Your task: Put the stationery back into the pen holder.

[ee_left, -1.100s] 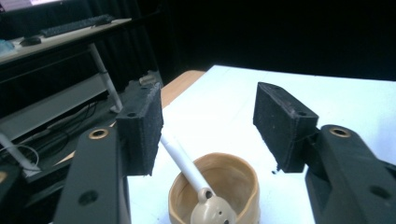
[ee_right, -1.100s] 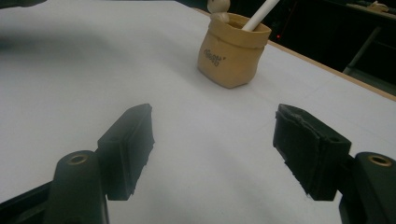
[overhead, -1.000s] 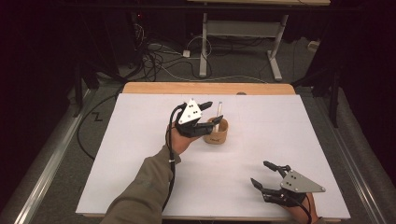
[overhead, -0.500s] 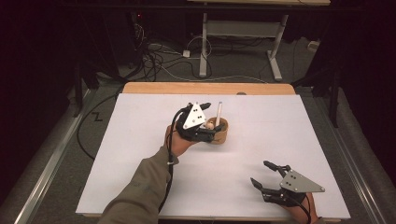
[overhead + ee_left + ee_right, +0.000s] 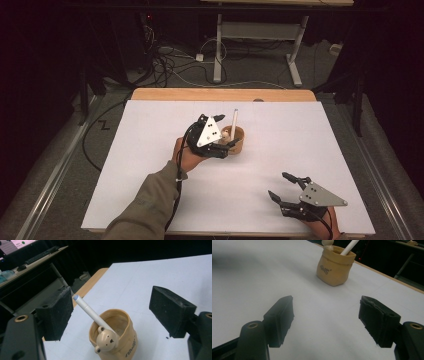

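A tan, sack-shaped pen holder [image 5: 236,140] [image 5: 117,342] [image 5: 335,265] with a small bear head on its rim stands on the white table top, behind the middle. A white pen [image 5: 233,124] [image 5: 90,312] [image 5: 350,247] leans inside it. My left gripper [image 5: 228,148] [image 5: 111,313] hovers right over the holder's near side, open, its jaws spread to either side of the pen without touching it. My right gripper [image 5: 284,189] [image 5: 326,316] rests open near the front right edge, with nothing between its jaws, pointing toward the holder.
The white sheet [image 5: 150,150] covers most of a wooden table [image 5: 200,94]. Cables [image 5: 170,65] and a white desk frame [image 5: 255,35] stand on the floor beyond the far edge. A side desk with a keyboard [image 5: 40,255] lies past the table in the left gripper view.
The left gripper has tilted and dropped slightly closer over the pen holder. The right gripper has stayed still.
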`<state>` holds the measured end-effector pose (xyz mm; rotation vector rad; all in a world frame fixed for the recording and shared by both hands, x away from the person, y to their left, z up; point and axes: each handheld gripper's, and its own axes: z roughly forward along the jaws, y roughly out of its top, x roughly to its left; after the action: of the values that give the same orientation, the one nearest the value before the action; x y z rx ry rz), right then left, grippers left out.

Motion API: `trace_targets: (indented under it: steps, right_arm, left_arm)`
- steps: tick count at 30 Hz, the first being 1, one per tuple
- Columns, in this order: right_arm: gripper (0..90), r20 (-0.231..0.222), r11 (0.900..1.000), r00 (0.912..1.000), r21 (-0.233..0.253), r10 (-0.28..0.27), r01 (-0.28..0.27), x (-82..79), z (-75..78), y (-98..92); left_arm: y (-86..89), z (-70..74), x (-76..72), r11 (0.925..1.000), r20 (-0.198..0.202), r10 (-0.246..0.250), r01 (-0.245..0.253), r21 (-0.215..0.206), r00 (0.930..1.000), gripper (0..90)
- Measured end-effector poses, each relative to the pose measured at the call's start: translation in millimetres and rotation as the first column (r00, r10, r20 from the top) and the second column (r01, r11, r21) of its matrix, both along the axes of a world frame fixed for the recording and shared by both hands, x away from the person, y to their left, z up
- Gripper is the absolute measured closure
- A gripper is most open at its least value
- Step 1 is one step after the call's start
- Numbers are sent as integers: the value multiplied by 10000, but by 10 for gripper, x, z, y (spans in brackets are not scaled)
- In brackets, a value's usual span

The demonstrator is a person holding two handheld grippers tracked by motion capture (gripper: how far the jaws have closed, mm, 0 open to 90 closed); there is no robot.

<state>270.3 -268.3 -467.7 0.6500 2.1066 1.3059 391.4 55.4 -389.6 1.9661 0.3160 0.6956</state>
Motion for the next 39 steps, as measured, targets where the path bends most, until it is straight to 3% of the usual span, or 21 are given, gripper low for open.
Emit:
trace_targets:
  steps: [20,39]
  right_arm:
    - [285,32,10000,10000,-50,-29,30,-4,0,8]
    - [280,168,9999,9998,-39,-94,94,-14,9,9]
  left_arm:
    - [149,-58,-261,9986,614,40,-72,516,9981,184]
    - [322,-245,-450,9970,413,-8,-24,775,9991,183]
